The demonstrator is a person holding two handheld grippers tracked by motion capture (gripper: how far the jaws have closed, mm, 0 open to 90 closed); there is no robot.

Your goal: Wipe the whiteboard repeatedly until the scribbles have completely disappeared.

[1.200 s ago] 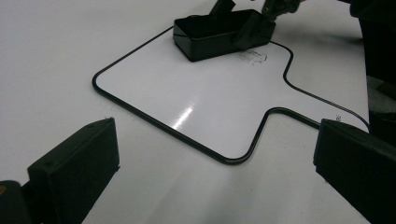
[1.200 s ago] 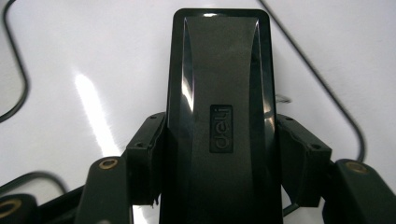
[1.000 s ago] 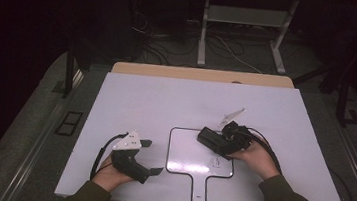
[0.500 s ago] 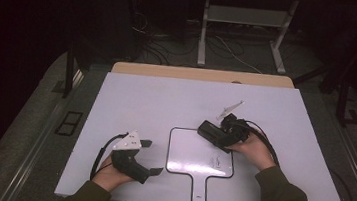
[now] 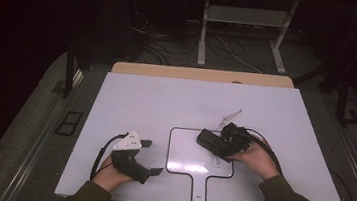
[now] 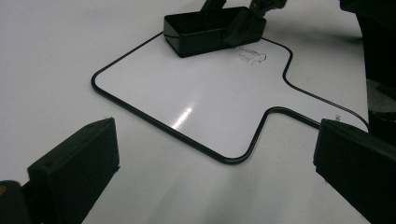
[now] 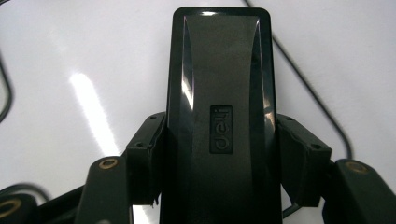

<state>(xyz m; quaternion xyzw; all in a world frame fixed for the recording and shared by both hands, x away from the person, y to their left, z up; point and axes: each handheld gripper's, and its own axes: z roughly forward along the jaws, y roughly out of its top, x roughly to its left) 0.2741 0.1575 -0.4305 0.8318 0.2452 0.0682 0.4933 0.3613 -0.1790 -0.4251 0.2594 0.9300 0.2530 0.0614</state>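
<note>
Eraser held on the whiteboard

The right gripper [image 5: 208,140] clamps the black eraser [image 7: 219,116] on the small whiteboard's [image 5: 186,154] upper right area, beside a scribble; the left gripper [image 5: 153,156] rests wide open and empty on the worktop [image 5: 166,99].

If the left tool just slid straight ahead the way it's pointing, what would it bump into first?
Probably the whiteboard: its black rim lies flat on the table just ahead of the open left tool. Farther along that line sits the black eraser, held by the right tool, though depth is hard to judge.
</note>
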